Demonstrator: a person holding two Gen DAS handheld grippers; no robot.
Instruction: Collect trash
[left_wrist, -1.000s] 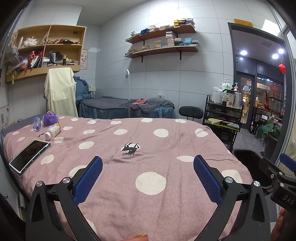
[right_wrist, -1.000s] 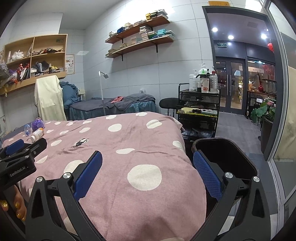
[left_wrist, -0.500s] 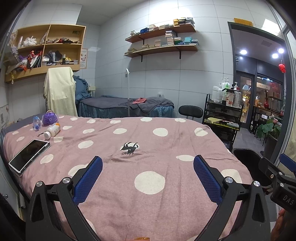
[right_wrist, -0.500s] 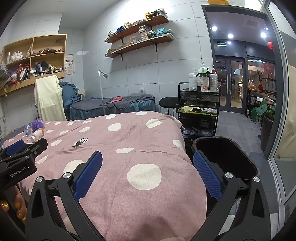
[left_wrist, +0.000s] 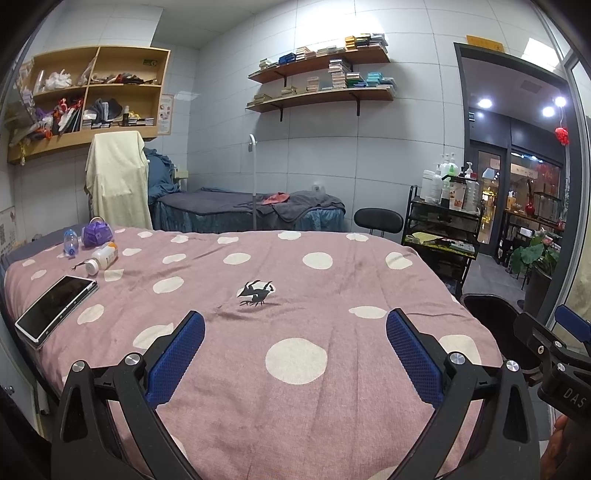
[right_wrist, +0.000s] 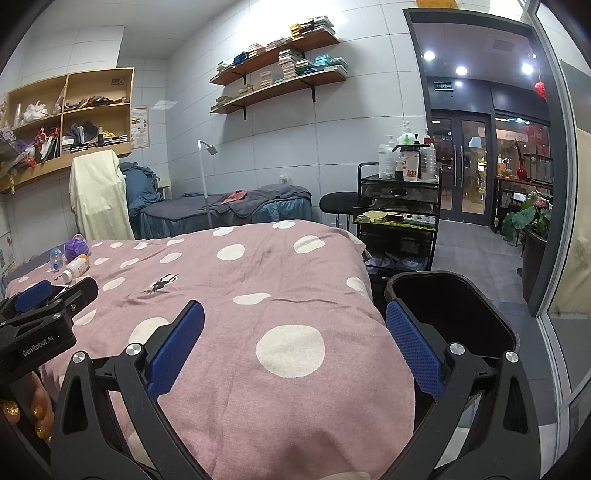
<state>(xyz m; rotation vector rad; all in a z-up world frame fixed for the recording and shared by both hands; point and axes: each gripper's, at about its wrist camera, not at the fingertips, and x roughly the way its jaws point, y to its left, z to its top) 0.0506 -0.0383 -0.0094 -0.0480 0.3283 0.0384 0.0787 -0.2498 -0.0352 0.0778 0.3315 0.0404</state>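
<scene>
Left gripper (left_wrist: 295, 338) unmoved, open; right gripper (right_wrist: 294, 332) likewise

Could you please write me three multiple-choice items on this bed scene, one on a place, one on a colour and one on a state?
1. Where does the white bottle lie?
A. On the bed's far left part, near the purple bundle
B. In the black bin
C. On the wall shelf

2. What colour is the bedspread?
A. Plain grey
B. Pink with white dots
C. Green striped

3. How do the left gripper and the right gripper stand?
A. Both shut on bottles
B. One open, one shut
C. Both open, holding nothing

Answers:
1 A: the bottle lies on its side beside the purple bundle and a small clear bottle.
2 B: white dots cover the pink cloth.
3 C: each wrist view shows blue pads wide apart over bare bedspread.
</scene>
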